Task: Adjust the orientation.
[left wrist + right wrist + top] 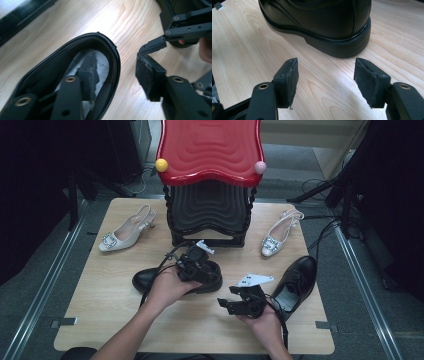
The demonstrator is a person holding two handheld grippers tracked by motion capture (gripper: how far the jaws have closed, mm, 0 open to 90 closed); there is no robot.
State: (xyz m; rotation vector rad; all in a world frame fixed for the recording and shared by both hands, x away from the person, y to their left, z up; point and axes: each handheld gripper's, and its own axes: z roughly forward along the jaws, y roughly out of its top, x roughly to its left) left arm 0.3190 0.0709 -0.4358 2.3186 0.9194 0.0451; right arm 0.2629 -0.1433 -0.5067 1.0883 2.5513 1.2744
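Observation:
A black leather shoe (pixel 150 280) lies at the table's middle. My left gripper (pixel 199 269) hovers over its heel end, open. In the left gripper view the left gripper (pixel 118 67) straddles the shoe's heel collar (pixel 113 50): one pad (pixel 90 72) is inside the opening and the other pad (pixel 147 75) outside, with bare wood between it and the rim. My right gripper (pixel 226 303) stands open just right of that shoe, nothing between its jaws. In the right gripper view the right gripper (pixel 327 77) faces a black shoe heel (pixel 332 30) a short way ahead.
A second black shoe (pixel 297 282) lies at the right, behind my right hand. Two white slingback heels (pixel 125 230) (pixel 277 237) flank a black rack with a red top shelf (pixel 210 150) at the back. The wooden table (pixel 100 310) has bare wood at the front left.

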